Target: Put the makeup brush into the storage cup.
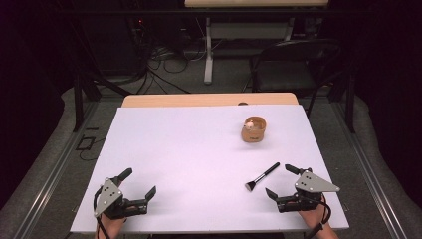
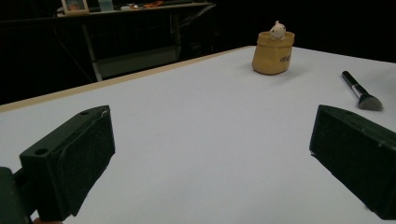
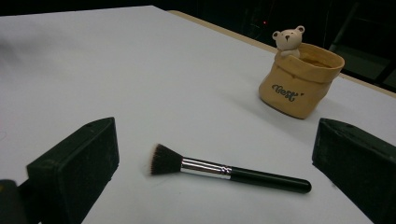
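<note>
The brush (image 3: 224, 171) lies flat on the white table (image 1: 189, 149), just ahead of the right gripper (image 1: 282, 181), whose jaws stand wide and empty. The bear pot (image 1: 254, 129) sits well beyond. The left gripper (image 1: 138, 182) is likewise wide open, holding nothing. The thin handle may roll or skid away if one jaw touches first.

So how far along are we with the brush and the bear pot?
Nothing looks done yet. The makeup brush lies flat on the white table, apart from the bear pot. The right hand-held gripper sits open just beside the brush; the left hand-held gripper is open, holding nothing. Grasping the brush, probably for the pot, is still left.
</note>
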The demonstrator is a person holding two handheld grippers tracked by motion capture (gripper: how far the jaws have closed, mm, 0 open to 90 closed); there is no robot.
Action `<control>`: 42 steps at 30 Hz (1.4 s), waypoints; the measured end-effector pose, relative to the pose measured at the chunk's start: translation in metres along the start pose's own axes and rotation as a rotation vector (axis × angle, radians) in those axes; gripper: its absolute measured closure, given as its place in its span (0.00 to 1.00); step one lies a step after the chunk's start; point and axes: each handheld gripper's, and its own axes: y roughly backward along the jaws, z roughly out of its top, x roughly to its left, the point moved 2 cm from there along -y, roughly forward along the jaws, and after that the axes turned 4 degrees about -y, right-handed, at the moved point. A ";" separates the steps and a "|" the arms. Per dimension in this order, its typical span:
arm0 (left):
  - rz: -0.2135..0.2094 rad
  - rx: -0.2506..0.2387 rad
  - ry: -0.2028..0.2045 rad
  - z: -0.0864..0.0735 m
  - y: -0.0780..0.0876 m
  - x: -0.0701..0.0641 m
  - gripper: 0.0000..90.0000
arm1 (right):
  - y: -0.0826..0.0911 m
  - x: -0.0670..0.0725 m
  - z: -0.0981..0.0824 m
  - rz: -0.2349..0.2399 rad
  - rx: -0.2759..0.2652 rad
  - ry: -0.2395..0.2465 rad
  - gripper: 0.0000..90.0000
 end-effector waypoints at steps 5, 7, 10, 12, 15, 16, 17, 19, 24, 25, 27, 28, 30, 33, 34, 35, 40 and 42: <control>-0.002 0.008 -0.004 0.000 -0.001 0.000 0.00 | -0.003 -0.002 0.000 0.006 0.006 0.005 0.00; -0.003 0.007 -0.001 -0.001 -0.001 0.000 0.00 | -0.003 -0.003 0.000 0.006 0.007 0.006 0.00; 0.000 0.008 0.001 -0.001 -0.001 0.000 0.00 | -0.004 -0.004 0.000 0.011 0.012 0.014 0.00; 0.000 0.007 0.000 -0.001 -0.001 0.000 0.00 | -0.005 -0.005 0.000 0.007 0.016 0.016 0.00; -0.005 0.008 -0.004 -0.001 -0.001 -0.001 0.00 | -0.005 -0.007 0.001 0.009 0.018 0.023 0.00; -0.003 0.009 -0.003 -0.001 -0.002 -0.001 0.00 | -0.006 -0.007 0.001 0.011 0.016 0.022 0.00; -0.004 0.010 -0.002 -0.001 -0.002 -0.001 0.00 | -0.006 -0.007 0.001 0.012 0.017 0.022 0.00; -0.008 0.012 -0.004 -0.001 -0.003 -0.001 0.00 | -0.006 -0.009 0.001 0.013 0.025 0.024 0.00; -0.009 0.012 -0.003 -0.001 -0.003 -0.001 0.00 | -0.009 -0.012 0.000 0.020 0.032 0.026 0.00; -0.010 0.010 -0.002 -0.001 -0.003 -0.001 0.00 | -0.010 -0.013 0.000 0.021 0.036 0.024 0.00; -0.010 0.011 -0.001 -0.001 -0.003 -0.001 0.00 | -0.011 -0.013 0.000 0.022 0.037 0.026 0.00; -0.012 0.011 -0.005 -0.001 -0.003 -0.002 0.00 | -0.012 -0.014 0.001 0.021 0.037 0.032 0.00; -0.012 0.011 -0.005 -0.001 -0.003 -0.002 0.00 | -0.013 -0.014 0.001 0.022 0.030 0.034 0.00; -0.015 0.011 -0.003 -0.001 -0.003 -0.002 0.00 | -0.015 -0.017 0.002 0.028 0.039 0.036 0.00; -0.015 0.013 -0.003 -0.001 -0.004 -0.002 0.00 | -0.016 -0.018 0.002 0.029 0.044 0.038 0.00; -0.015 0.014 -0.004 -0.001 -0.004 -0.002 0.00 | -0.017 -0.019 0.002 0.035 0.048 0.038 0.00; -0.018 0.015 -0.007 -0.001 -0.005 -0.002 0.00 | -0.021 -0.022 0.001 0.046 0.067 0.041 0.00; -0.020 0.017 -0.007 -0.001 -0.005 -0.003 0.00 | -0.022 -0.022 0.001 0.049 0.071 0.044 0.00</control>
